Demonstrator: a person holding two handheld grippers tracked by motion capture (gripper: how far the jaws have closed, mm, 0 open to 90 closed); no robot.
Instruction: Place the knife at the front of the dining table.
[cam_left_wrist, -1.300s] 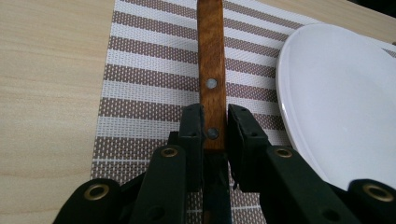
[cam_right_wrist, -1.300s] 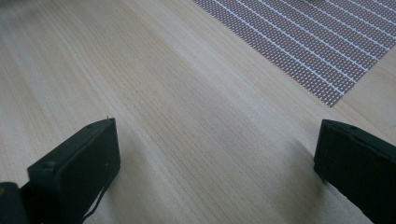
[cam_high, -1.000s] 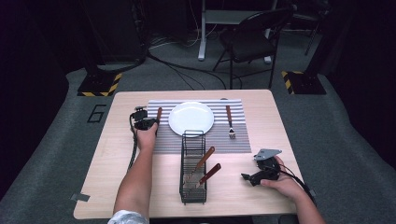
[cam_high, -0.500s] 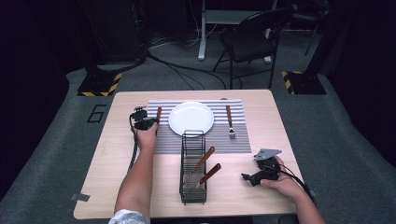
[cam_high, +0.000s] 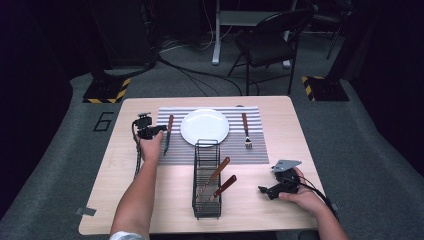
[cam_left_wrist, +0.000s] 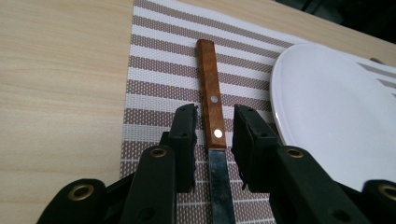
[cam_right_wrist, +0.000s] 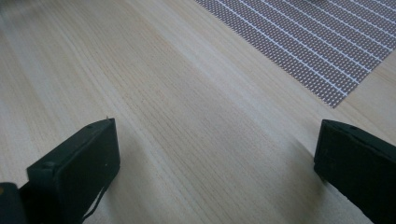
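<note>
The knife (cam_left_wrist: 212, 116) on the placemat's (cam_left_wrist: 159, 74) left edge is straddled by the left gripper's (cam_left_wrist: 214, 135) narrow jaws; the right gripper's (cam_right_wrist: 215, 158) jaws are spread wide over bare bench (cam_right_wrist: 163, 93)

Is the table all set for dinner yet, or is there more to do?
Partly. Done: the round white plate sits on the striped placemat, with the wooden-handled fork to its right. In hand: the left gripper stands open astride the wooden-handled knife lying left of the plate, jaws not touching it. Probably left: two wooden-handled utensils in the black wire caddy. The right gripper rests open on the table.
</note>
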